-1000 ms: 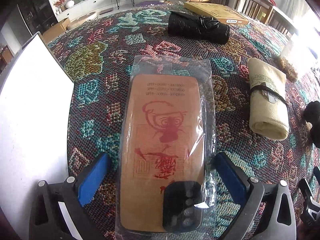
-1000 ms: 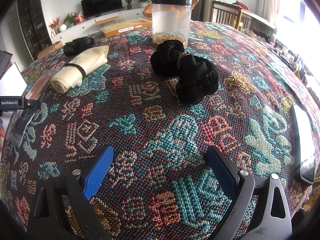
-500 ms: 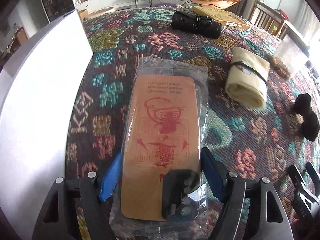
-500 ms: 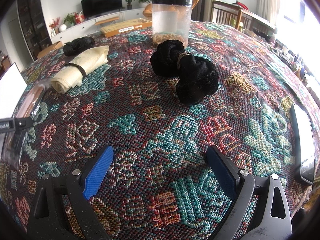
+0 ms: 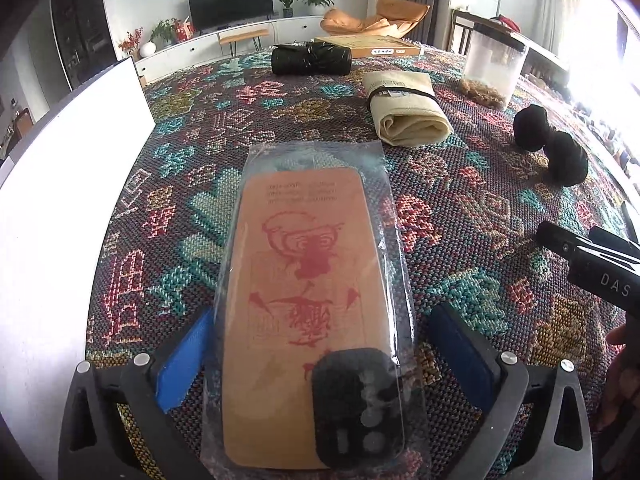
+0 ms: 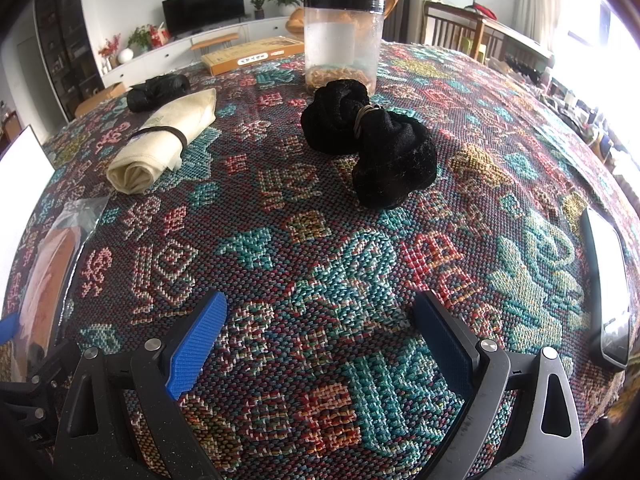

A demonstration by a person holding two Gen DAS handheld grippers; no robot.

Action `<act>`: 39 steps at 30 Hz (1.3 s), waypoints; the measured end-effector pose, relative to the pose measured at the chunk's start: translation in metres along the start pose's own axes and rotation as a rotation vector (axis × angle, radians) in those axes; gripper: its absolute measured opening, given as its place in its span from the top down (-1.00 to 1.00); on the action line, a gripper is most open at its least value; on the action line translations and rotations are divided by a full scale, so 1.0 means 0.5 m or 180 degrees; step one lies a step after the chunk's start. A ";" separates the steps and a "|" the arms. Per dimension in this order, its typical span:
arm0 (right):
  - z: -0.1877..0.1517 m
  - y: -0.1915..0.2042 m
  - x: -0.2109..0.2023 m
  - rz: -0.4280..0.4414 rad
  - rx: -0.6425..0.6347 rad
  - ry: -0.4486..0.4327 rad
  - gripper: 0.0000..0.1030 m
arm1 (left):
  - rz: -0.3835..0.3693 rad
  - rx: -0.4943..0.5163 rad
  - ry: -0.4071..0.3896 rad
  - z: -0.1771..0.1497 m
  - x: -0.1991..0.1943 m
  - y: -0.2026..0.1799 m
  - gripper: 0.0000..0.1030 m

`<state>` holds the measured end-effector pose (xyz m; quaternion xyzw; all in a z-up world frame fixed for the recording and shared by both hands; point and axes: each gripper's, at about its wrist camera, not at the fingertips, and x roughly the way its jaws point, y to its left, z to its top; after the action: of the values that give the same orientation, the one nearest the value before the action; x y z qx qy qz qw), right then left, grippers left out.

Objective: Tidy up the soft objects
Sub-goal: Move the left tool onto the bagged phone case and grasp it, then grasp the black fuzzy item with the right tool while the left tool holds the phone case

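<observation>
Left tool (image 5: 316, 354) is being opened, its blue pads clear of the bagged phone case (image 5: 308, 316) laid flat between them on the table (image 5: 460, 208), apparently set down as sorted. Right tool (image 6: 320, 344) is held spread and empty, short of the black scrunchie bundle (image 6: 368, 146).

Glossy clear plastic sleeve (image 5: 316, 320) lies on rough woven cloth tablecloth (image 5: 460, 208).

We logged both wrist views low over the patterned tablecloth (image 5: 460, 184), angled down, facing the TV wall at twelve o'clock. Both shared the cream roll (image 5: 406, 114) (image 6: 164, 144) and black bundle (image 5: 552, 148) (image 6: 372, 148); the left view sat nearer the roll.
</observation>
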<state>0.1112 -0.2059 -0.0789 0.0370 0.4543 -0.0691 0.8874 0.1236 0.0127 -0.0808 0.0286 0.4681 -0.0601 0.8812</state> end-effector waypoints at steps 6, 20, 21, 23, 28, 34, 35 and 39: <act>0.000 0.000 0.000 0.0000 0.0000 0.0000 -0.87 | -0.0003 -0.0009 -0.0022 -0.003 -0.002 0.001 -1.00; 0.000 0.000 0.000 0.0000 0.0000 -0.0001 -0.87 | -0.0004 -0.0008 -0.0023 -0.003 -0.003 0.002 -1.00; 0.000 0.001 0.000 0.0000 0.0000 -0.0001 -0.87 | -0.0004 -0.0008 -0.0023 -0.003 -0.003 0.002 -1.00; 0.000 0.000 0.000 0.0000 0.0000 -0.0001 -0.87 | -0.0004 -0.0008 -0.0023 -0.003 -0.003 0.002 -1.00; 0.000 0.000 0.001 0.0000 0.0000 -0.0001 -0.87 | -0.0003 -0.0008 -0.0024 -0.004 -0.003 0.002 -1.00; 0.000 0.000 0.000 0.0003 0.0001 -0.0001 -0.87 | -0.0004 -0.0009 -0.0025 -0.003 -0.003 0.002 -1.00; 0.000 0.000 0.000 0.0011 0.0002 -0.0002 -0.87 | -0.0004 -0.0009 -0.0025 -0.004 -0.003 0.003 -1.00; 0.003 -0.024 -0.006 0.0198 0.0193 -0.0062 -0.85 | -0.0006 -0.0010 -0.0027 -0.004 -0.003 0.003 -1.00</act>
<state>0.1087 -0.2179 -0.0758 0.0773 0.4420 -0.0556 0.8919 0.1213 0.0145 -0.0805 0.0266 0.4646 -0.0602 0.8831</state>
